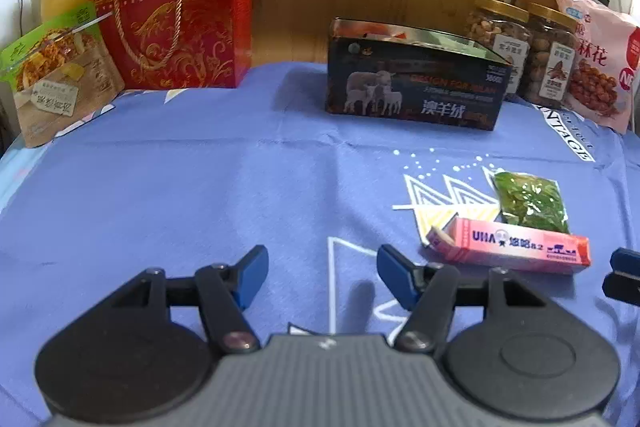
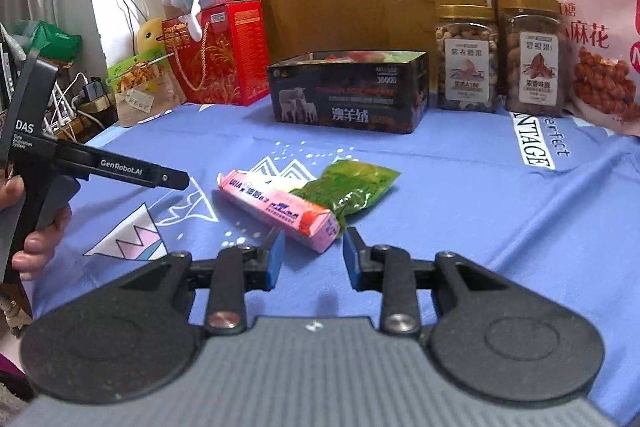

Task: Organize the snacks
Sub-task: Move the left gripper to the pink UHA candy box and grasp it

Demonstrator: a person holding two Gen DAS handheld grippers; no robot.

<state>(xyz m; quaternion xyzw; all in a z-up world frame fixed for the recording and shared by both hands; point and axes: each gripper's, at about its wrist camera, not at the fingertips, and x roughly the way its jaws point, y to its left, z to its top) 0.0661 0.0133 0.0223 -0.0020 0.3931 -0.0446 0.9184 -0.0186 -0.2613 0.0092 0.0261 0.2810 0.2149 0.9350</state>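
Observation:
A pink candy box [image 1: 512, 247] [image 2: 280, 209] lies flat on the blue cloth, with a green snack packet [image 1: 530, 201] [image 2: 356, 187] touching its far side. A dark open tin box [image 1: 416, 79] [image 2: 348, 95] with some items inside stands at the back middle. My left gripper [image 1: 322, 277] is open and empty, left of the pink box. My right gripper [image 2: 312, 259] is open and empty, its fingers just short of the pink box's near end. Its blue fingertip [image 1: 624, 261] shows at the right edge of the left wrist view.
A red gift box [image 1: 176, 19] [image 2: 224, 55] with plush toys and a snack pouch [image 1: 60, 75] stand at the back left. Two nut jars [image 1: 520, 47] [image 2: 500, 59] and a pink snack bag [image 1: 604, 59] [image 2: 600, 51] stand at the back right. The left gripper's handle [image 2: 36, 147] is at the far left.

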